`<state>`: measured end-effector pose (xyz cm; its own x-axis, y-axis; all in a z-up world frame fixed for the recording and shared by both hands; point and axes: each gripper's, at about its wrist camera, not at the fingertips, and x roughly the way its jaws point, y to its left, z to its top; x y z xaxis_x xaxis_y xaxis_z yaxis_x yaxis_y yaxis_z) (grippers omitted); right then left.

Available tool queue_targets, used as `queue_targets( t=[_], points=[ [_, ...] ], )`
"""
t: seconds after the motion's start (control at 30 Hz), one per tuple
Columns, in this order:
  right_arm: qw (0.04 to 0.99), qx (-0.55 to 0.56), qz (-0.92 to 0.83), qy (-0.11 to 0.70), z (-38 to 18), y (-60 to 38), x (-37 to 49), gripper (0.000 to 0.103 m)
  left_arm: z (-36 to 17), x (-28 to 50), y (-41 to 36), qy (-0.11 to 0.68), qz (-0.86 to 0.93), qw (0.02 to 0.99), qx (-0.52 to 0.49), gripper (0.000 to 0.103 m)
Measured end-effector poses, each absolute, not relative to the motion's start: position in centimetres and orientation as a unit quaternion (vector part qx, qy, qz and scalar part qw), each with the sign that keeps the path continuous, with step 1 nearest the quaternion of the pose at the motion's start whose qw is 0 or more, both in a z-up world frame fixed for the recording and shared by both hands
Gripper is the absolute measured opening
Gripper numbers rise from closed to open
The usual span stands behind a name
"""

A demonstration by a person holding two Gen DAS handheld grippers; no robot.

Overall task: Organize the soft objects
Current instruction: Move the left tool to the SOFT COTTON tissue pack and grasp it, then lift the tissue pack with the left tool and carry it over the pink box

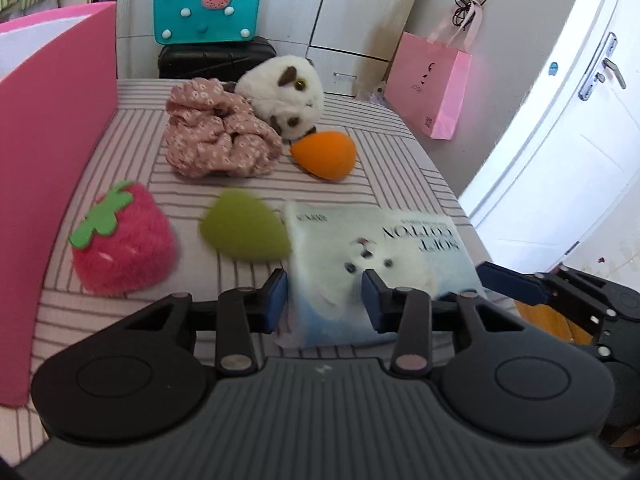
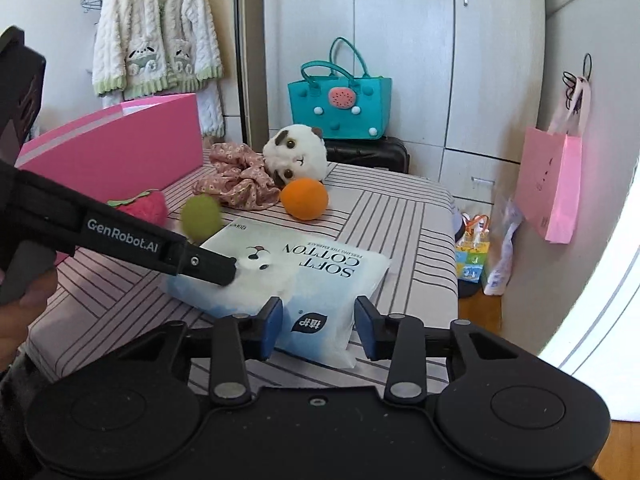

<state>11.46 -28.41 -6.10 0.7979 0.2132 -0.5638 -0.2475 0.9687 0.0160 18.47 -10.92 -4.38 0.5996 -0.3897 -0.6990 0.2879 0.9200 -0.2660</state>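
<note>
Left wrist: green sponge (image 1: 245, 229) touching cotton pack (image 1: 404, 248), strawberry plush (image 1: 124, 240) beside

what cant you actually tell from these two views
- Inside of the pink box: both views, hidden by its own wall.
- Small print on the cotton pack: too small, blurred.
- Whether the left claw pads press the pack: left wrist view, blurred; same for the right claw.
- Strawberry plush: right wrist view, partly behind the left claw's arm.

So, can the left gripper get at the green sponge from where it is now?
Probably yes. The green sponge lies just ahead-left of the left gripper with nothing between them, but that gripper straddles the cotton pack and must leave it first.
</note>
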Motion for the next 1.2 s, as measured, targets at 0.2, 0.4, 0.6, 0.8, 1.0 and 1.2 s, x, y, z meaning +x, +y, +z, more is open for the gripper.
queue_targets(
  t=[0.2, 0.4, 0.6, 0.8, 1.0, 1.2],
  points=[
    [0.938, 0.058, 0.113, 0.323, -6.3, -30.1, 13.3, 0.053, -4.8, 19.5, -10.3, 0.41, -0.199, 0.886, -0.082, 0.037],
    [0.926, 0.108, 0.124, 0.339, -7.0, -30.6, 14.0, 0.047, -5.0, 19.5, -10.5, 0.408, -0.213, 0.884, -0.088, 0.033],
    [0.919, 0.106, 0.118, 0.361, -6.9, -30.4, 14.4, 0.046, -5.0, 20.0, -10.5, 0.414, -0.211, 0.881, -0.091, 0.035],
    [0.921, 0.093, 0.109, 0.361, -6.4, -29.7, 14.1, 0.044, -4.9, 19.4, -10.5, 0.403, -0.217, 0.885, -0.091, 0.028],
    [0.925, 0.071, 0.1, 0.359, -5.5, -29.0, 13.4, 0.044, -3.5, 18.1, -10.4, 0.389, -0.239, 0.886, -0.08, 0.027],
    [0.93, 0.069, 0.099, 0.346, -3.8, -28.9, 12.2, 0.046, -2.0, 17.0, -9.9, 0.372, -0.259, 0.889, -0.068, 0.028]
  ],
)
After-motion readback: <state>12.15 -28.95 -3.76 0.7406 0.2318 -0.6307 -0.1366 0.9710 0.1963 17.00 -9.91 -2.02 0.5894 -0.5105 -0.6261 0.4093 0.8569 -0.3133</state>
